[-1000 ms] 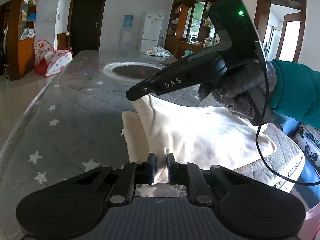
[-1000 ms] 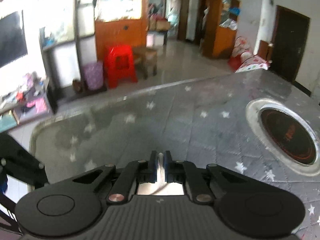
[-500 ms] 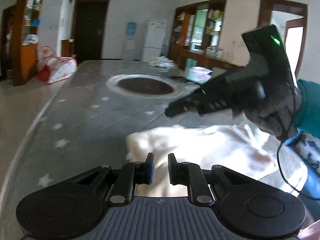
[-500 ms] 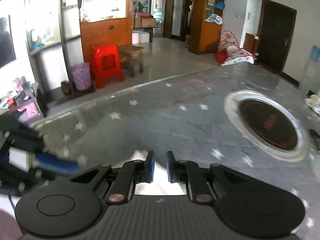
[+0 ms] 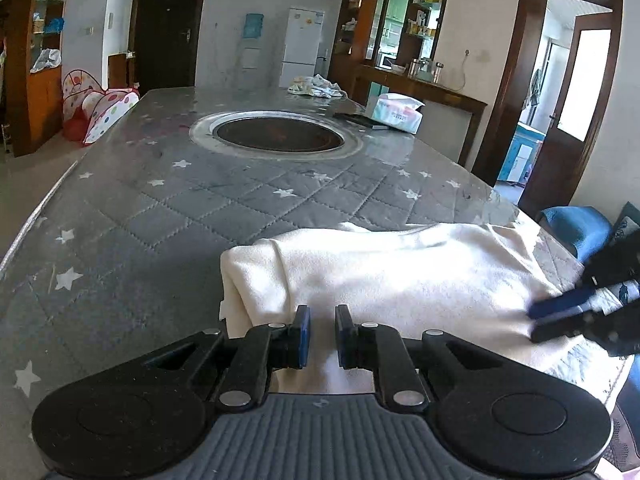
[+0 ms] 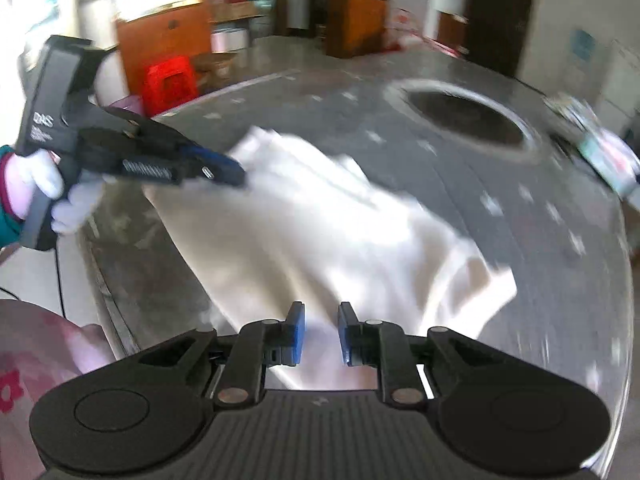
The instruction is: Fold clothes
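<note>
Quilted grey star-print table (image 5: 168,216) was draped at its near edge by fleecy cream cloth (image 5: 392,272); left gripper (image 5: 322,330) and right gripper (image 6: 320,330) were held parted, empty.

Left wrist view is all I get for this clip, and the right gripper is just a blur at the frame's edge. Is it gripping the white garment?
Observer: No. The right wrist view shows the right gripper open, with its fingers apart above the white garment and nothing pinched.
Reviewer: What is holding the left gripper?
Observer: A white-gloved hand holds the left gripper, with its tips at the garment's far corner.
Reviewer: Is there anything past the table on that side?
Observer: A red stool stands on the floor beyond the table edge.
</note>
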Motion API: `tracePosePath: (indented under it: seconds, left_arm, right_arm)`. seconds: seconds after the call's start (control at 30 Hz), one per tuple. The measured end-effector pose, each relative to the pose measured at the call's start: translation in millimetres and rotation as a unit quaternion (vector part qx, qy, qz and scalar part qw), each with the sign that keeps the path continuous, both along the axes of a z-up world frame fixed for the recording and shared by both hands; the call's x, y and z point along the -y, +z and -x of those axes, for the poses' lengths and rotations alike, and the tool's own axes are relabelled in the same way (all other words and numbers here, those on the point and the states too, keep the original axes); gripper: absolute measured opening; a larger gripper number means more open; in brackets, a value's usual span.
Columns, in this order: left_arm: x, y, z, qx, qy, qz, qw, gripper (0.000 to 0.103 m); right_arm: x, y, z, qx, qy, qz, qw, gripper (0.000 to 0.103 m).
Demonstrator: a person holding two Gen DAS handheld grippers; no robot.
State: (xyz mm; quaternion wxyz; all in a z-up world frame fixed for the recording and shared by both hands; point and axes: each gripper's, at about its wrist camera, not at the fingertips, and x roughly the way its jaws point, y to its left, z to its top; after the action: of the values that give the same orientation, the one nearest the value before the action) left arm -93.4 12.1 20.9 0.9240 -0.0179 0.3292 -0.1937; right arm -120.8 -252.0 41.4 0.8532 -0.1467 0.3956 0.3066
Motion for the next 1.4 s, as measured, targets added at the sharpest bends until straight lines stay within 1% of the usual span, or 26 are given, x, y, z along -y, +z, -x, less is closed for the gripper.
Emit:
tracePosePath:
  seconds: [0.1,0.23,0.27,0.3,0.37,0.43,0.57,0.7,0.77,0.83,0.93,1.03,1.07,1.17,1.23,1.37,1.4]
  left_arm:
    - [0.3,-0.6,-1.1,-0.002,0.004,0.001,1.0,0.015]
    - [2.2,-0.2,-0.7,-0.004,0.008,-0.002,1.0,0.015]
    - [3.9,0.6,-0.9,-0.004,0.008,-0.006,0.9999,0.015]
    - [5.5,1.2,-1.0,-0.003,0.007,-0.012,0.9999,0.015]
    - [7.0,1.9,-1.4,-0.003,0.007,-0.016,0.9998,0.015]
    - [6.7,2.2,-2.0,-0.005,0.008,-0.015,0.9998,0.015]
    - [6.9,2.3,-2.2,-0.008,0.011,-0.014,0.9998,0.015]
    - [6.6,2.0,-3.3,-0.01,0.01,-0.013,0.9998,0.015]
    - [7.0,4.2,-5.1,-0.015,0.011,-0.014,0.9997,0.015]
    - [10.3,9.0,-7.1,-0.017,0.01,-0.017,0.9997,0.017]
    - [18.1,17.5,-13.8,-0.01,0.0,-0.013,0.9999,0.017]
    - [26.7,23.4,-24.1,-0.006,-0.011,-0.006,0.9999,0.017]
    - [29.9,23.6,-29.1,-0.006,-0.015,-0.004,0.9999,0.017]
    - [38.7,18.7,-45.5,-0.011,-0.018,-0.01,0.9997,0.017]
    - [43.1,13.6,-54.2,-0.013,-0.021,-0.014,0.9996,0.018]
    - [44.0,2.5,-65.4,-0.01,0.0,-0.029,0.9995,0.021]
    - [42.1,1.1,-67.1,-0.013,0.005,-0.024,0.9996,0.021]
  right_arm:
    - [24.7,-7.3,10.5,-0.003,-0.036,-0.026,0.999,0.017]
    - [39.7,1.7,14.6,0.01,-0.063,-0.051,0.997,0.017]
    - [38.4,5.5,11.1,0.021,-0.065,-0.055,0.996,0.019]
    - [37.1,9.3,7.6,0.031,-0.066,-0.058,0.996,0.024]
    - [33.5,15.6,-1.8,0.05,-0.071,-0.066,0.994,0.03]
    - [28.5,15.0,-18.6,0.06,-0.076,-0.08,0.992,0.03]
    - [25.2,3.1,-49.6,0.05,-0.096,-0.101,0.989,0.032]
    - [36.1,-15.8,-72.4,0.029,-0.137,-0.107,0.984,0.032]
    - [38.1,-14.0,-73.8,0.034,-0.144,-0.105,0.983,0.032]
    - [37.1,-8.8,-72.8,0.043,-0.144,-0.103,0.983,0.033]
    - [28.0,-0.8,-74.2,0.057,-0.134,-0.103,0.984,0.033]
    - [15.3,-0.3,-81.2,0.057,-0.121,-0.103,0.986,0.034]
    - [10.6,-1.5,-84.0,0.056,-0.118,-0.102,0.986,0.036]
    - [-3.2,-8.1,-90.5,0.05,-0.111,-0.09,0.988,0.038]
    - [-11.8,-12.3,-92.7,0.053,-0.105,-0.08,0.99,0.041]
    - [-22.4,-16.5,-96.8,0.06,-0.108,-0.064,0.99,0.048]
    - [-23.5,-17.2,-98.2,0.06,-0.11,-0.061,0.99,0.05]
